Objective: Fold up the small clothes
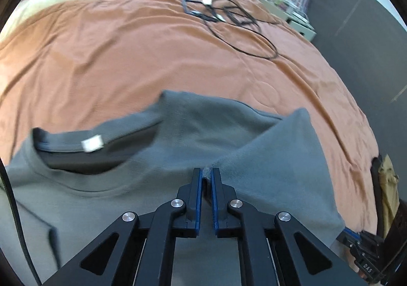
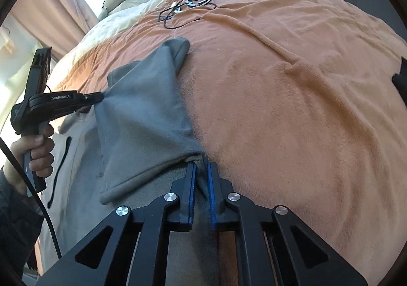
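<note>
Both grippers, left (image 1: 208, 175) and right (image 2: 201, 171), pinch the grey cotton T-shirt (image 1: 106, 184) between nearly closed fingers (only the right wrist view shows the person's hand (image 2: 38, 151)) on the orange-blanketed bed (image 2: 292, 97).

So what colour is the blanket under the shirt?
Orange blanket, clearest in the right wrist view; the shirt is grey.

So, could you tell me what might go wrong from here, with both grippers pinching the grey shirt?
1. The left gripper and right gripper each pinch only a thin bunch of the grey shirt, so an edge could slip out during the fold.
2. The sleeve is lifted and creased; it may land crooked.
</note>
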Action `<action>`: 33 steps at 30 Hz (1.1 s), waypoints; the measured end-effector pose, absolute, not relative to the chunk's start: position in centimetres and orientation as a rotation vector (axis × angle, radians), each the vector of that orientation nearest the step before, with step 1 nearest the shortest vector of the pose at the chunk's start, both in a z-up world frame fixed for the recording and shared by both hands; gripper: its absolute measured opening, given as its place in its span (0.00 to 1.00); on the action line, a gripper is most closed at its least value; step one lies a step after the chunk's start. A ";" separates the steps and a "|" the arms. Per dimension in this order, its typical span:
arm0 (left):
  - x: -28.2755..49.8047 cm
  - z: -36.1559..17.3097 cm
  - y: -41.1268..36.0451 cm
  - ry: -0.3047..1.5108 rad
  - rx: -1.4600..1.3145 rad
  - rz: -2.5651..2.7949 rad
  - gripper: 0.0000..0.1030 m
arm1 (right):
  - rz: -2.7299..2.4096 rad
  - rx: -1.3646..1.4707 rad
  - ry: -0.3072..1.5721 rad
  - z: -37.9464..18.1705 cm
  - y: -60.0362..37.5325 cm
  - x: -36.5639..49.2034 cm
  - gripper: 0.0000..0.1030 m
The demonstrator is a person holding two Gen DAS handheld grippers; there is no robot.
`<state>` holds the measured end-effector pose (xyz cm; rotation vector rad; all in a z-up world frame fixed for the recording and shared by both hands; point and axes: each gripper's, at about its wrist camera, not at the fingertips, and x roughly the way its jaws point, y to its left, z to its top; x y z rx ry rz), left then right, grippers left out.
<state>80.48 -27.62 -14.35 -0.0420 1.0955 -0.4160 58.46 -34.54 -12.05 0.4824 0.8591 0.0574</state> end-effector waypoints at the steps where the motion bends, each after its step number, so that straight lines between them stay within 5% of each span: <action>1: 80.6 -14.5 -27.5 1.118 -0.047 -0.407 0.08 | 0.056 0.483 0.855 -12.0 -34.5 58.3 0.04; 9: 77.7 -14.5 -26.9 1.181 -0.127 -0.389 0.23 | 0.057 0.497 0.836 -11.4 -34.7 57.0 0.03; 33: 67.4 -17.5 -31.9 1.361 -0.357 -0.469 0.24 | 0.075 0.508 0.867 -11.2 -35.1 56.4 0.03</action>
